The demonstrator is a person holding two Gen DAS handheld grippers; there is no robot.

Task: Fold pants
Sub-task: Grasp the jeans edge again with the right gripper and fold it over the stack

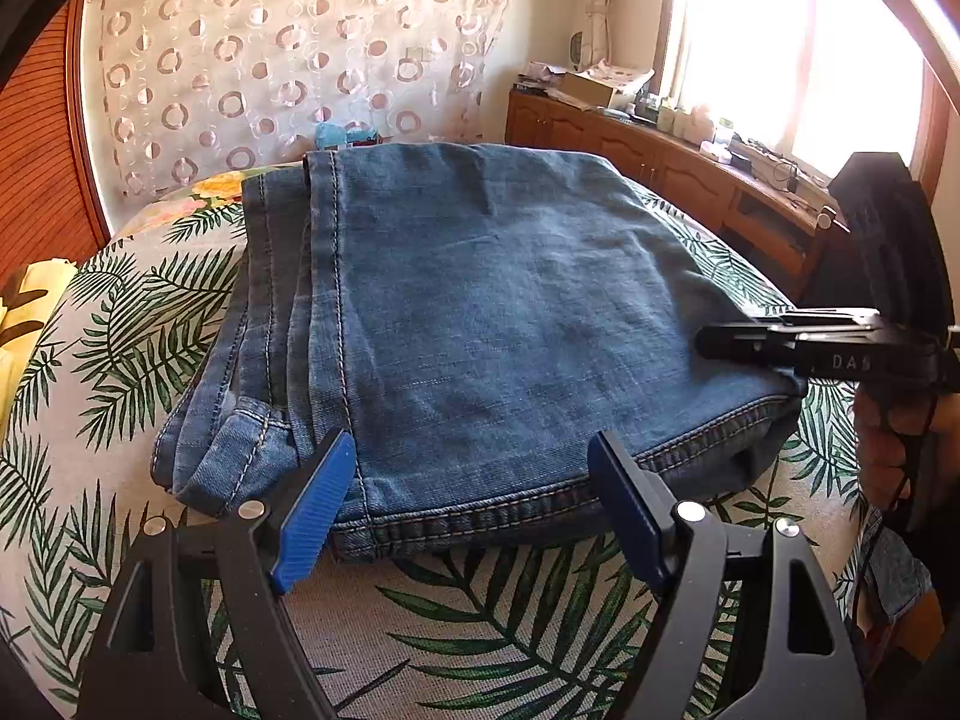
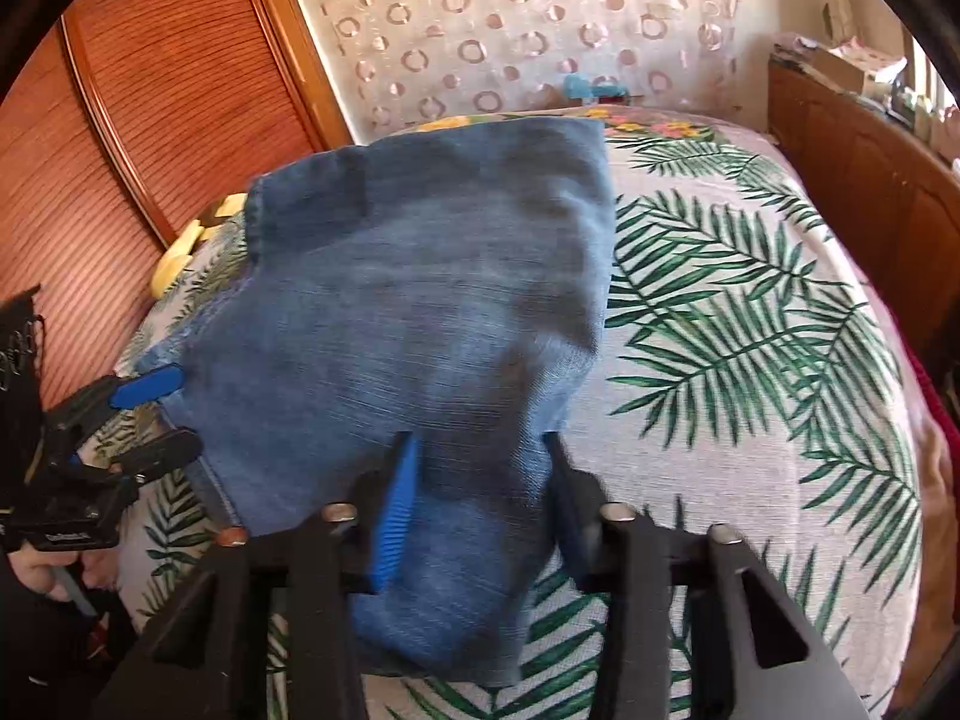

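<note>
Folded blue jeans [image 1: 510, 312] lie on a bed cover printed with palm leaves [image 1: 480, 612]. My left gripper [image 1: 471, 510] stands open at the near seamed edge of the jeans, one blue pad on each side, neither pressing. In the right wrist view it [image 2: 153, 417] shows at the left edge of the denim. My right gripper [image 2: 477, 498] has a bunched fold of the jeans [image 2: 420, 300] filling the gap between its fingers, shut on it. In the left wrist view the right gripper [image 1: 705, 342] lies over the right corner of the jeans, with a hand [image 1: 888, 438] behind it.
A wooden wardrobe door [image 2: 150, 120] stands left of the bed. A low wooden sideboard [image 1: 660, 162] with clutter runs under the bright window on the right. A circle-patterned curtain [image 1: 288, 60] hangs behind. A yellow pillow [image 1: 18, 324] lies at the bed's left edge.
</note>
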